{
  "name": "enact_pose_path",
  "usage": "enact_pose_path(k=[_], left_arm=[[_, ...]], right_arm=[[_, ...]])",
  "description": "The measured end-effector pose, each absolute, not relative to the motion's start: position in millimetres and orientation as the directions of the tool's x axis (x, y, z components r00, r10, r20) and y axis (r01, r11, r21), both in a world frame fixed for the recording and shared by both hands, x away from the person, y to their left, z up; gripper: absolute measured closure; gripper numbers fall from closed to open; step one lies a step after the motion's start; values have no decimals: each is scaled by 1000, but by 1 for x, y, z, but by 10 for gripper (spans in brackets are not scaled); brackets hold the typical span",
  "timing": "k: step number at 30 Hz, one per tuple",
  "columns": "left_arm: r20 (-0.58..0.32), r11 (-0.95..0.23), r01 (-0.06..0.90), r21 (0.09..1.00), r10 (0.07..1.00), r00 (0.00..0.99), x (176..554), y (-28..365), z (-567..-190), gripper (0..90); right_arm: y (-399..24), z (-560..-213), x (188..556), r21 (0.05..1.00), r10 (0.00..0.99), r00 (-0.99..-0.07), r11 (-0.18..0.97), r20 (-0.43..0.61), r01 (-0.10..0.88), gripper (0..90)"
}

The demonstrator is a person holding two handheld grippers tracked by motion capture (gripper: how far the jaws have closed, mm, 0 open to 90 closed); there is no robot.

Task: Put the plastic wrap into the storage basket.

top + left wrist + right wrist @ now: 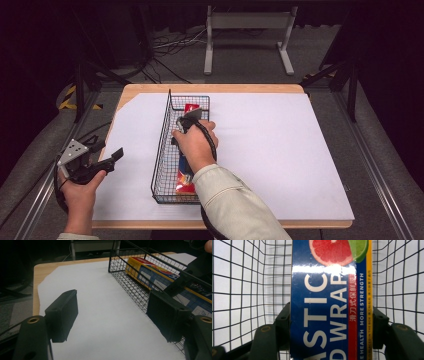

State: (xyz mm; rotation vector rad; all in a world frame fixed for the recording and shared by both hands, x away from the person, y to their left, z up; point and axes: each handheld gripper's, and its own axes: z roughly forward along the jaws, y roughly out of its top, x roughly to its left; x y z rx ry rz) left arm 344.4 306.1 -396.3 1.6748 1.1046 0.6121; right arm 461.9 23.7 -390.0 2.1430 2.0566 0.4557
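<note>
Right gripper (329,325), jaws clamped on plastic-wrap box (329,290) inside wire basket (162,150); left gripper (112,322) gapes idle. Next, probably, a level lift.

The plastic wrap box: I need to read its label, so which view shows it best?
The right gripper view: the plastic wrap box fills it, lettering legible. The left gripper view shows its side through the basket; the high view shows only its ends.
</note>
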Motion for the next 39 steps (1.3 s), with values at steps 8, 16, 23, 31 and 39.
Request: enact_pose_path(k=[8, 16, 23, 31, 39], left_arm=[[-105, -87, 380, 921, 883, 457, 344, 305, -396, 255], [-103, -91, 382, 920, 884, 457, 345, 305, -397, 255], [-102, -93, 382, 919, 881, 461, 345, 303, -398, 254], [-100, -94, 379, 920, 881, 462, 345, 302, -397, 254], [-102, -93, 380, 920, 881, 463, 344, 303, -398, 254]], right_arm=[[24, -376, 461, 353, 991, -26, -22, 131, 936, 307], [16, -358, 459, 405, 989, -63, 4, 134, 914, 290], [5, -335, 455, 535, 972, -154, 37, 175, 844, 267], [-17, -324, 448, 615, 956, -227, 67, 186, 785, 247], [-38, -315, 441, 661, 925, -306, 86, 225, 746, 227]])
